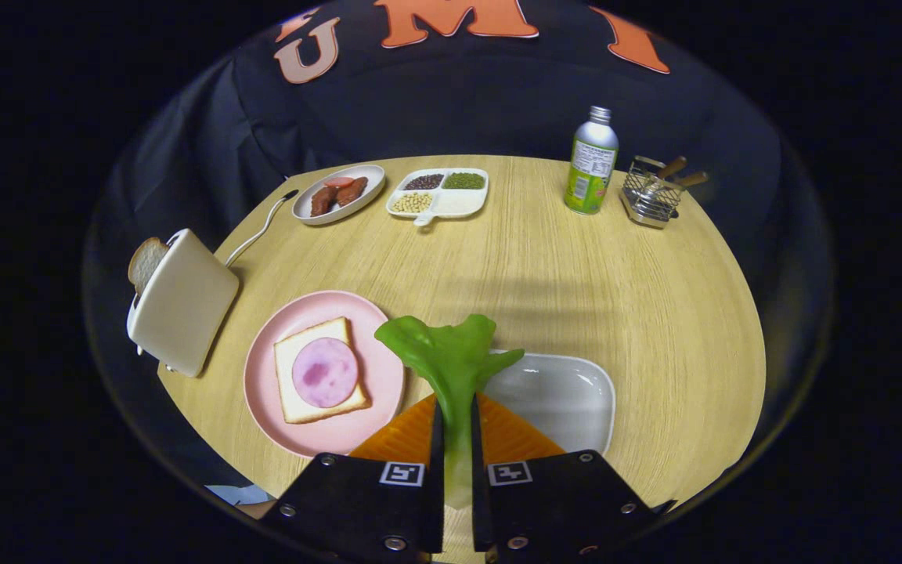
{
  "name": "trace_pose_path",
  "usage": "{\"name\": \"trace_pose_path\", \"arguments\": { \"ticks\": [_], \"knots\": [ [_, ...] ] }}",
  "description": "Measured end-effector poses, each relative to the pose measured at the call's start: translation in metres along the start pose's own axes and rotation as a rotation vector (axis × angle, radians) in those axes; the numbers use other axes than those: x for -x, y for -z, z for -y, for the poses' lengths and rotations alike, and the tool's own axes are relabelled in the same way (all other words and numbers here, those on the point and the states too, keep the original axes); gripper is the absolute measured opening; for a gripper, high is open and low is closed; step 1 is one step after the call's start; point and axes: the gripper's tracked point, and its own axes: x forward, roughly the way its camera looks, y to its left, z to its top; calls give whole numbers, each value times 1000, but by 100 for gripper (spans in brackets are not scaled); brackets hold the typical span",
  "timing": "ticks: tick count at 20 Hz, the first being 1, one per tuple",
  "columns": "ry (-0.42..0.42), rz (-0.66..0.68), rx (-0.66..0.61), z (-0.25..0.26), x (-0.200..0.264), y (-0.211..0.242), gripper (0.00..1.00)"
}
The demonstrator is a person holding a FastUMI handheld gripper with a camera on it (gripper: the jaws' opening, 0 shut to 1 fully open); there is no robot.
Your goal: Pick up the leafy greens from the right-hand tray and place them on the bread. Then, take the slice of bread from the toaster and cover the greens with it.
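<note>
My gripper (456,427) is clenched on the leafy greens (448,354), held above the table's near edge, between the pink plate (263,384) with bread (294,368) and the white tray (568,392).

— What sort of place are you working in?
— A staged booth: black cloth wall (451,102) behind your round wooden table (576,266), set like a kitchen with toaster (185,309), pink plate (377,368) and bottle (591,160).
</note>
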Motion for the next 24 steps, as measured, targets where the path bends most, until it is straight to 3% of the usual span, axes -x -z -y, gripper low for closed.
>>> {"name": "trace_pose_path", "arguments": {
  "ticks": [13,18,24],
  "knots": [
    [-155,-24,41,-98,-22,-10,15],
    [-135,-28,37,-110,-43,-15,15],
    [-137,-70,71,-131,-61,-9,22]
  ]
}}
